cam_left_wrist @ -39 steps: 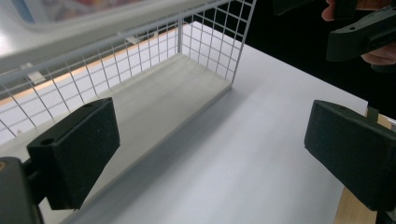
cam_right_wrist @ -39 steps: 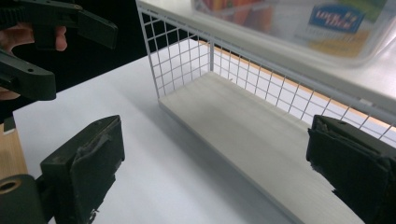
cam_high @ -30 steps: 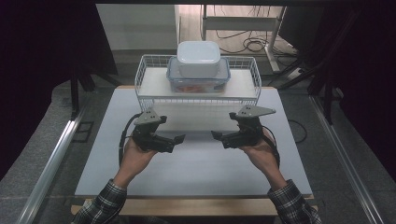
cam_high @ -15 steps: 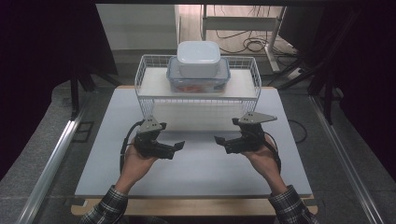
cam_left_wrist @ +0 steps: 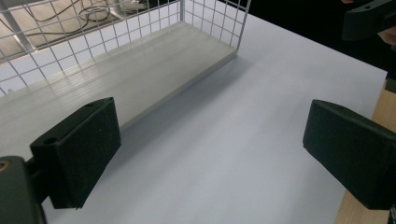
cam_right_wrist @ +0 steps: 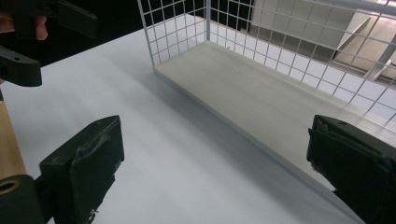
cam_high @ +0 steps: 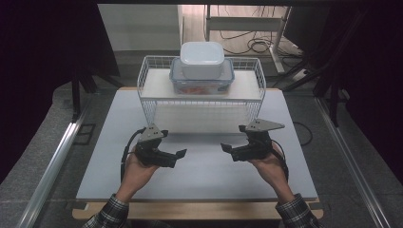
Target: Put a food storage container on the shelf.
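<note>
My left gripper [cam_high: 179, 154] hangs open and empty over the near left of the mat [cam_high: 204, 175], jaws pointing right. Far centre, the rack [cam_high: 199, 90] holds a clear box [cam_high: 202, 80] with a white tub [cam_high: 202, 59] on top. My right gripper [cam_high: 225, 149] hangs open and empty at near right, facing left.

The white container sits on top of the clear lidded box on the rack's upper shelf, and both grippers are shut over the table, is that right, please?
Not quite: both grippers are open. The left gripper and right gripper views show their jaws wide apart, holding nothing. The white container does sit on the clear lidded box on the rack.
</note>
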`<state>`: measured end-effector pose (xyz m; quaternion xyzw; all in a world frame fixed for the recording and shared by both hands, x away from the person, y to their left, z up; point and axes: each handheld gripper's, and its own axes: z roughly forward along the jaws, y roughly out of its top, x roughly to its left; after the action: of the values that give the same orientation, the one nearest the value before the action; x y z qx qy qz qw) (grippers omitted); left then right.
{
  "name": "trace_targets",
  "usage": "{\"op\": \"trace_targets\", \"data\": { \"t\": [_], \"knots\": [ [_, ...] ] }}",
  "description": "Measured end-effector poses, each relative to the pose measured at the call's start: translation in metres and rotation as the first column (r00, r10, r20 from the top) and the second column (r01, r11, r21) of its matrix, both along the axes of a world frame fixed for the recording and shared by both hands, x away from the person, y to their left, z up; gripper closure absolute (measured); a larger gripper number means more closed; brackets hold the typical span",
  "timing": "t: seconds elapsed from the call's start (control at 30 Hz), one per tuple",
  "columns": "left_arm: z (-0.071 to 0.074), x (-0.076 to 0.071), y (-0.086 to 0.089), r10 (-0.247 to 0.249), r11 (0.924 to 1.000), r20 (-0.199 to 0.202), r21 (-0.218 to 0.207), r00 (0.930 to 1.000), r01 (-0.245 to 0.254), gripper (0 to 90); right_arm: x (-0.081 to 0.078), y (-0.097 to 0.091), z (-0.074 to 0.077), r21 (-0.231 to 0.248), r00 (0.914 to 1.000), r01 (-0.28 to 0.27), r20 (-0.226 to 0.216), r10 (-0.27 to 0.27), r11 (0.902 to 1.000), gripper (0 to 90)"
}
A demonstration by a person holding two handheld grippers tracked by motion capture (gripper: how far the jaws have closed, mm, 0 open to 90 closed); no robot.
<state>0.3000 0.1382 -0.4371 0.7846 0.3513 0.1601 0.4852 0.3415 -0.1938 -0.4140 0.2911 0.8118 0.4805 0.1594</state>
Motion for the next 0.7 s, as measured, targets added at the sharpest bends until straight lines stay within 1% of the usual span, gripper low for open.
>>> {"op": "trace_targets", "data": {
  "t": [0.27,0.43,0.7],
  "knots": [
    [-0.009,-0.001,0.006,0.014,0.9999,-0.026,0.001,0.9996,-0.014,4.3,-0.001,-0.004,-0.008,-0.015,0.9999,0.003,-0.017,-0.003,0.9999,4.2],
    [-0.015,-0.001,0.007,0.017,0.9998,-0.045,0.005,0.9988,-0.017,4.4,0.0,-0.006,-0.013,-0.023,0.9995,0.011,-0.029,-0.011,0.9997,4.2],
    [-0.018,-0.005,0.009,0.028,0.9995,-0.047,0.014,0.9985,-0.028,4.2,-0.003,-0.012,-0.016,-0.022,0.999,0.021,-0.04,-0.022,0.9995,3.4]
  ]
}}
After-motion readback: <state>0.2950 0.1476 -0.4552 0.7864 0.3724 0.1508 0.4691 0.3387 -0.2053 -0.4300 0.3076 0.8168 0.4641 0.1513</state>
